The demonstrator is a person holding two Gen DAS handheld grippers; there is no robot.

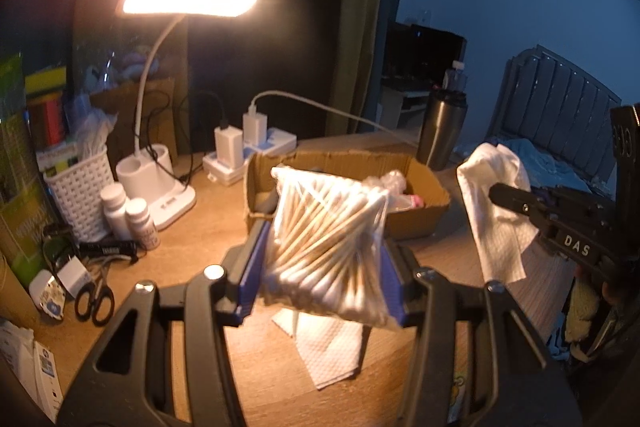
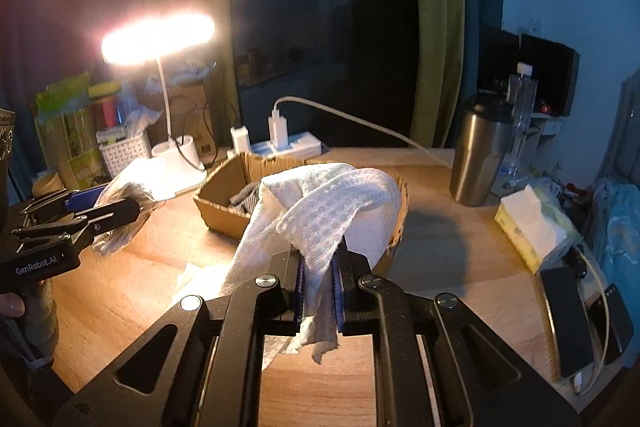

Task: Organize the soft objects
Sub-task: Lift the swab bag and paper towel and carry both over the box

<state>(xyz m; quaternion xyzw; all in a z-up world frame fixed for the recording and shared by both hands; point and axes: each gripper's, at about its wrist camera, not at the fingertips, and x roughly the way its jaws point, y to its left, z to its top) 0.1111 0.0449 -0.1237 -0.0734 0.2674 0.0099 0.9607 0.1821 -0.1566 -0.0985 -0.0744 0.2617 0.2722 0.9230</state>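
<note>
Two grippers are up over the wooden worktop (image 2: 432, 239), each with something soft in its grip. The left gripper (image 1: 320, 267) has its fingers (image 1: 250, 267) part-way apart and pressed against both sides of a clear bag of cotton swabs (image 1: 328, 239); the bag sits tilted between the blue pads, its top corner poking out past the fingertips toward the cardboard box (image 1: 424, 187). The right gripper (image 2: 320, 291) has its fingers (image 2: 299, 291) pinched nearly together on a white paper towel (image 2: 332, 211), which bunches above the pads and drapes down on the left, with a short tail hanging below them. From the left camera the towel (image 1: 496, 211) hangs clear of the worktop, to the right of the box. Another paper towel (image 1: 328, 351) lies flat on the worktop beneath the bag.

Writing: "DAS" (image 1: 577, 249) on the right gripper's side, and "GenRobot.AI" (image 2: 36, 264) on the left gripper's body. The green packaging (image 2: 80, 139) at the left edge carries print, but it is too blurred to read with any confidence.
</note>
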